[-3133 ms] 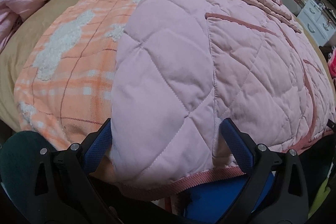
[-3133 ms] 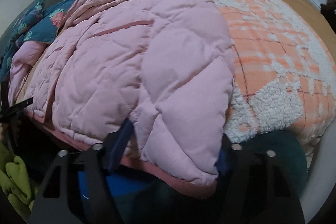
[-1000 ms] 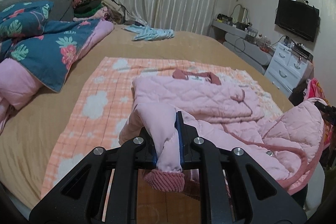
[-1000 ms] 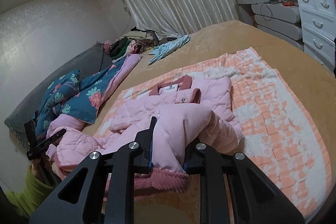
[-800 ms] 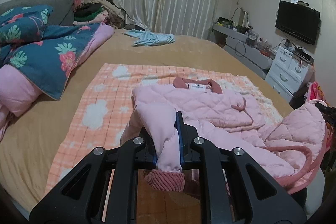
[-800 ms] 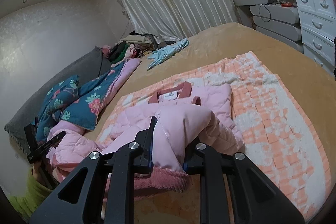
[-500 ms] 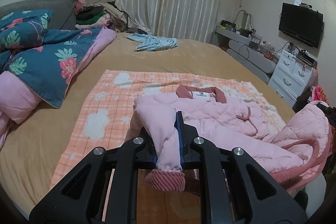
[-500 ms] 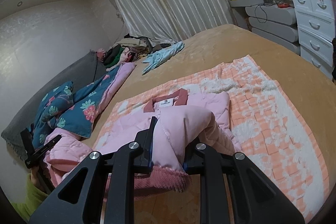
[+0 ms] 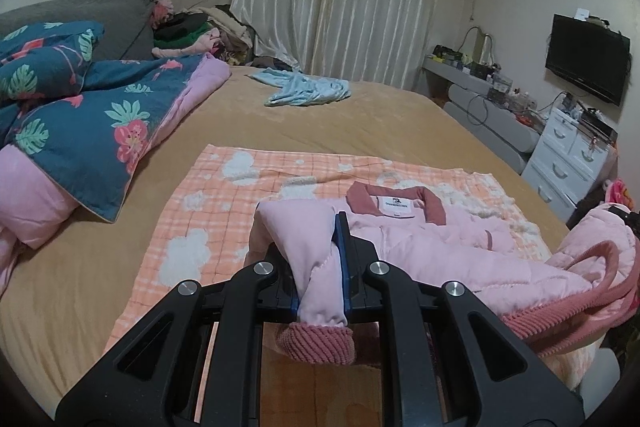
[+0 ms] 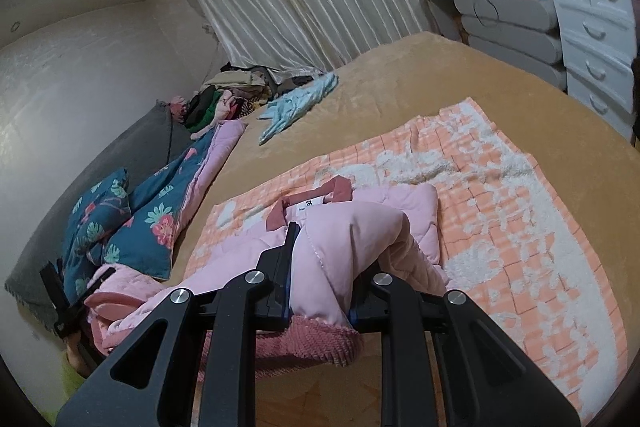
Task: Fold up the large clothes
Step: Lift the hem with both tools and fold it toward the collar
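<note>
A pink quilted jacket (image 9: pixel 436 239) with a dusty-rose collar (image 9: pixel 394 203) lies on an orange checked blanket (image 9: pixel 224 187) on the bed. My left gripper (image 9: pixel 316 247) is shut on the jacket's left hem corner, and the ribbed rose hem (image 9: pixel 318 343) hangs below the jaws. My right gripper (image 10: pixel 324 259) is shut on the other hem corner, held above the jacket (image 10: pixel 416 219). The lifted hem sags between the two grippers. In the right wrist view the left gripper (image 10: pixel 60 291) shows at the far left edge, holding its raised corner.
A blue floral quilt (image 9: pixel 80 115) with pink lining is heaped on the left of the tan bed (image 9: pixel 360 123). A light blue garment (image 9: pixel 304 91) lies at the far end by a clothes pile (image 9: pixel 192 31). White drawers (image 9: pixel 572 163) and a TV (image 9: pixel 586 57) stand to the right.
About three seconds ago both grippers stood open around the hem at the bed's edge. They have since shut on it, and over the last second carried it up and toward the collar.
</note>
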